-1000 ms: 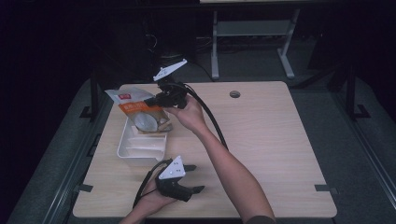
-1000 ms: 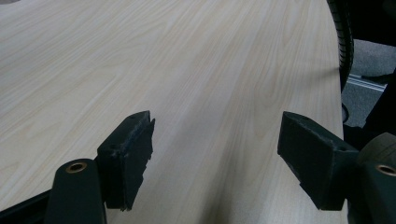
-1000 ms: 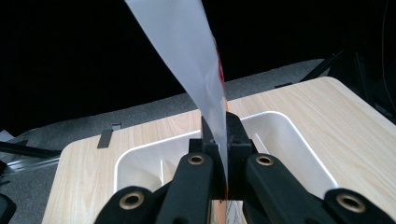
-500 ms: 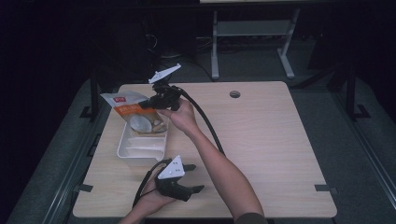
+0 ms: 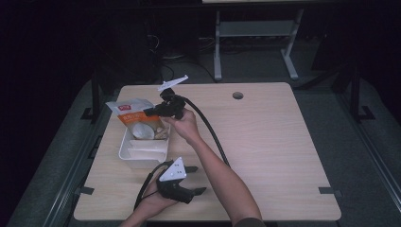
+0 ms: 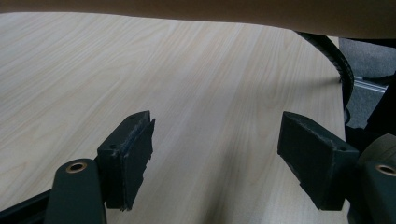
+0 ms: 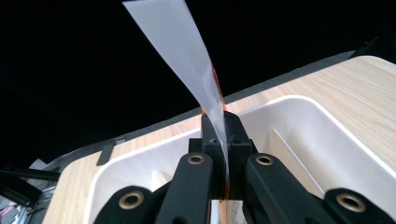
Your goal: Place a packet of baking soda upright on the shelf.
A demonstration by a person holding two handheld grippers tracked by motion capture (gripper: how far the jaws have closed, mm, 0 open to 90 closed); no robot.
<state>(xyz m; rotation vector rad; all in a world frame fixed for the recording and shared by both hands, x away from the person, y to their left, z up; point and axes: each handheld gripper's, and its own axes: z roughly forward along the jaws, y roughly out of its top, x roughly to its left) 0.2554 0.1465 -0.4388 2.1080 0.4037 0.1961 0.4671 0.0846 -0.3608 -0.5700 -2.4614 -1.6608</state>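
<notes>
A white and orange snack bag (image 5: 134,118) hangs over the white tray (image 5: 130,152) at the table's left side. My right gripper (image 5: 150,112) is shut on the bag's edge and holds it up above the tray. In the right gripper view the bag (image 7: 184,56) rises as a thin sheet pinched between the closed jaws of my right gripper (image 7: 222,140), with the tray (image 7: 299,121) below. My left gripper (image 5: 194,179) rests low near the table's front edge. In the left gripper view my left gripper (image 6: 215,149) stands open over bare wood, holding nothing.
A black cable (image 5: 208,130) runs from the right gripper across the table toward the front. A round cable hole (image 5: 238,95) sits near the table's far edge. A grey metal stand (image 5: 255,33) is behind the table. The person's forearm (image 6: 210,11) crosses the left gripper view.
My right gripper has lifted the snack bag higher and a little to the left over the tray. The left gripper has stayed in place.
</notes>
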